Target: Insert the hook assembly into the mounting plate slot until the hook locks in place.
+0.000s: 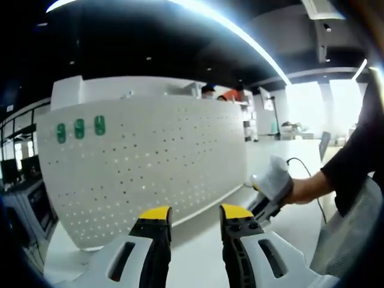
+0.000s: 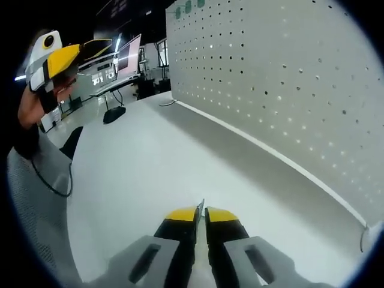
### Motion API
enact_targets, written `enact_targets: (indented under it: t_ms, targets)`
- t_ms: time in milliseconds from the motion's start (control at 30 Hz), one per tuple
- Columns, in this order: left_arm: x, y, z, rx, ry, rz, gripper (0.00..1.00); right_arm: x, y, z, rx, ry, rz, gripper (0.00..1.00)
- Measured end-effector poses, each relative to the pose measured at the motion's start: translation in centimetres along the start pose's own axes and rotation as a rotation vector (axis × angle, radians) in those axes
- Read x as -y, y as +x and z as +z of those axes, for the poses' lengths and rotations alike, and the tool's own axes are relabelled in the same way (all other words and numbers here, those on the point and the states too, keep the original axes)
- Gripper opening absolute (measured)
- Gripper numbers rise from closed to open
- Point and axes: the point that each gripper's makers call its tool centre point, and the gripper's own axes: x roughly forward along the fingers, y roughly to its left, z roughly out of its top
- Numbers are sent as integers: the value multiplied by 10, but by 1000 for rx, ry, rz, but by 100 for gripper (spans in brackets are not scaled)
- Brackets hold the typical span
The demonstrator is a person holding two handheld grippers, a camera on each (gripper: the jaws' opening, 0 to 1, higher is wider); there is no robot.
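Note:
A white pegboard mounting plate (image 1: 150,162) stands upright on the white table, with three green hooks (image 1: 79,128) set near its top left corner. My left gripper (image 1: 195,215) is open and holds nothing, a short way in front of the board's lower edge. My right gripper (image 2: 201,215) is shut low over the table, and a thin grey sliver, the hook assembly (image 2: 201,206) seen edge-on, sticks up between its tips. The pegboard (image 2: 288,78) runs along its right, the green hooks (image 2: 188,6) at its far end. A hand holds the right gripper (image 1: 271,186) at the board's right end.
The white table (image 2: 144,156) stretches out in front of the board. The left gripper (image 2: 51,57) is raised at the upper left. A grey mesh chair (image 2: 33,198) and a black cable (image 2: 54,183) sit at the table's edge. Desks with monitors (image 2: 114,66) stand behind.

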Motion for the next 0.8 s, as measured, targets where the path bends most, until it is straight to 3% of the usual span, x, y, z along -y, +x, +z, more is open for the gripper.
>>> enact_targets:
  t_ms: [233, 533, 800]
  targets:
    - [-1, 0, 0, 2, -3, 1, 32, 3, -13, -7, 20, 38, -4, 6]
    - [3, 1, -1, -5, 0, -10, 31, -4, -15, -19, -3, 32, 10, 6]
    - [3, 1, -1, -7, 1, -11, 31, -2, -17, -8, 24, 28, 2, 6]
